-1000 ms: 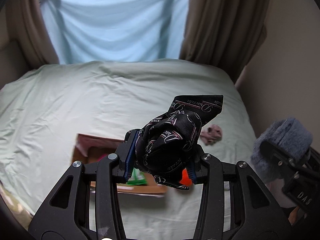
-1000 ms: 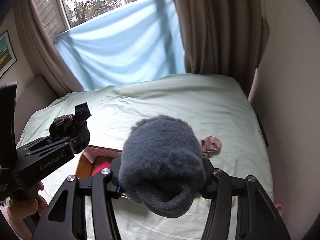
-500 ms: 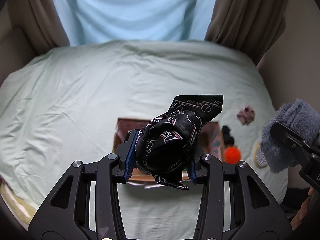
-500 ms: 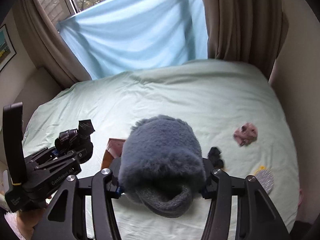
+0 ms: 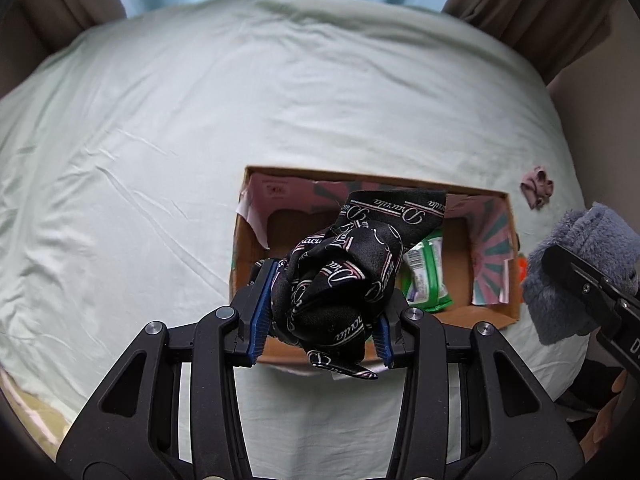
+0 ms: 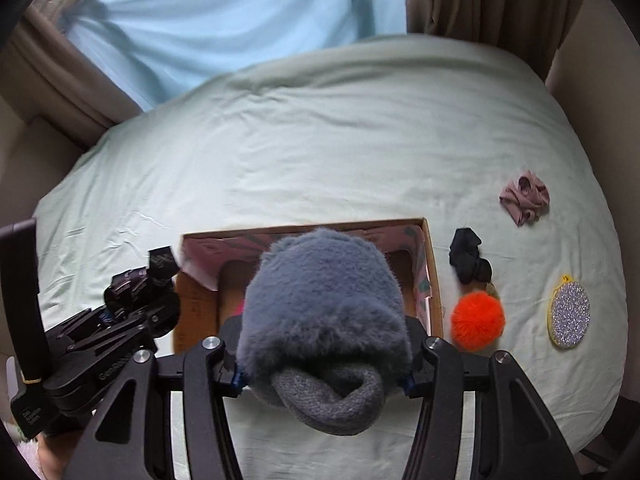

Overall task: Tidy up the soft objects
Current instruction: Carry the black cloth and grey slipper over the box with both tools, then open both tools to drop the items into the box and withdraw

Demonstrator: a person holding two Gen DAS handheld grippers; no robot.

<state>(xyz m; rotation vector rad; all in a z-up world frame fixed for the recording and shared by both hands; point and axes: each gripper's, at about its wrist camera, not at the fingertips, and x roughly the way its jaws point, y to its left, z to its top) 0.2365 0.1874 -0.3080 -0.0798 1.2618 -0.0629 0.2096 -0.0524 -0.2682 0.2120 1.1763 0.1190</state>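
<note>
My left gripper is shut on a black printed cloth and holds it above an open cardboard box on the bed. My right gripper is shut on a fuzzy grey-blue slipper, held over the same box. The slipper also shows at the right edge of the left wrist view. The left gripper with the cloth shows at the left of the right wrist view. A green-and-white packet lies inside the box.
On the pale green bed sheet, right of the box, lie a black cloth, an orange pompom, a pink cloth and a round glittery pad. Curtains and a wall bound the bed's far and right sides.
Both grippers have risen and tilted downward over the bed, so the box now lies under them. Each grip is unchanged.
</note>
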